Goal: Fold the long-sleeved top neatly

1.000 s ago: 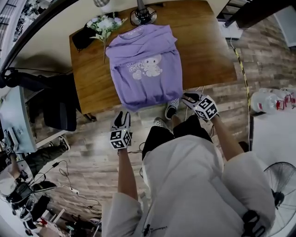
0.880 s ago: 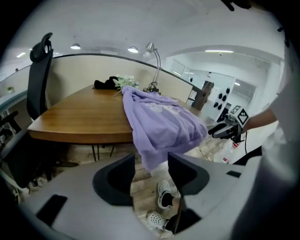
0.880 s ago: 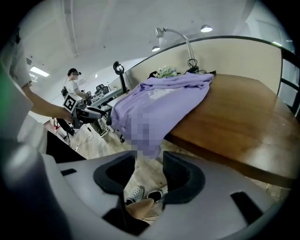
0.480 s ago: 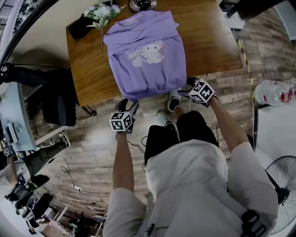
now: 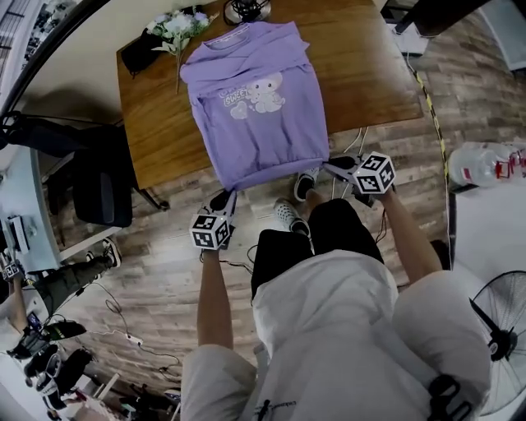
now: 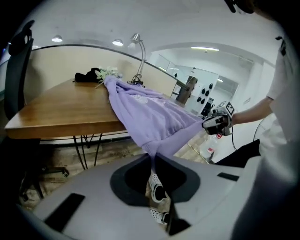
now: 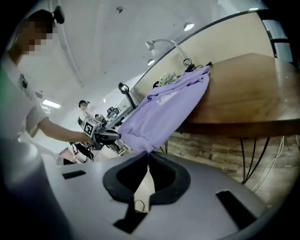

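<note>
A purple long-sleeved top (image 5: 255,99) with a cartoon print lies front-up on the wooden table (image 5: 362,74), its hem drawn over the near edge. My left gripper (image 5: 225,197) is at the hem's left corner and my right gripper (image 5: 333,166) at its right corner. In the left gripper view the jaws (image 6: 152,154) have just been closing and pinch the purple hem (image 6: 154,140). In the right gripper view the jaws (image 7: 148,153) have likewise just closed on the hem corner (image 7: 140,140). The cloth stretches taut from both grippers up onto the table.
White flowers (image 5: 175,25), a black object (image 5: 136,49) and a lamp base (image 5: 246,8) sit at the table's far edge. A black chair (image 5: 99,185) stands to the left. Bottles (image 5: 485,164) and a fan (image 5: 497,329) are at the right. The person's shoes (image 5: 288,215) are below the hem.
Both grippers moved in to the hem's corners and shut on them. The hem now hangs out past the table's near edge, pulled toward the person.
</note>
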